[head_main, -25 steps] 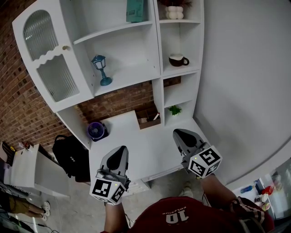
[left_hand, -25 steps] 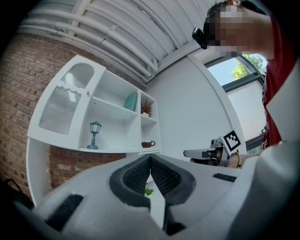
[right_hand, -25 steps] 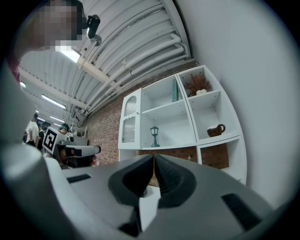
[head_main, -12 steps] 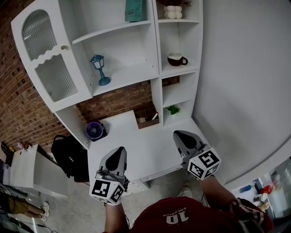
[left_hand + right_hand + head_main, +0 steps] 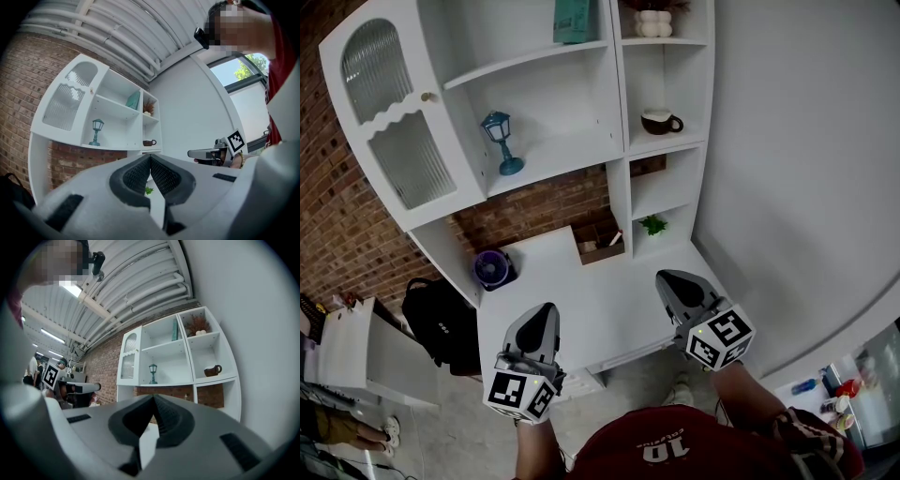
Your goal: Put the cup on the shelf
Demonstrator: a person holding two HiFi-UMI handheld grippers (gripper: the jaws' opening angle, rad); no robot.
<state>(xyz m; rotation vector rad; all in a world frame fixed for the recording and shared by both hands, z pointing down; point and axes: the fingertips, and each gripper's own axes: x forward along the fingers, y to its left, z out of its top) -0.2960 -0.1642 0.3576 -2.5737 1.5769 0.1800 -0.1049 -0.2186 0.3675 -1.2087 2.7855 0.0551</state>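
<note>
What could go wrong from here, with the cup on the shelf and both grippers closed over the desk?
1. The brown cup seems to stand near the front of its shelf; a reach into that compartment could push it off.
2. The left gripper and the right gripper are shut and empty; a new grasp needs the jaws opened first.
3. The wooden box sits on the desk ahead of the grippers; a low forward move might hit it.

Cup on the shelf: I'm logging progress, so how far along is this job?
Done, it seems: the brown cup stands upright on the white shelf, in the right-hand column. In hand: nothing. The left gripper and the right gripper are both shut and empty, held over the front of the desk, well apart from the cup. Left: nothing that I can see for this cup.
</note>
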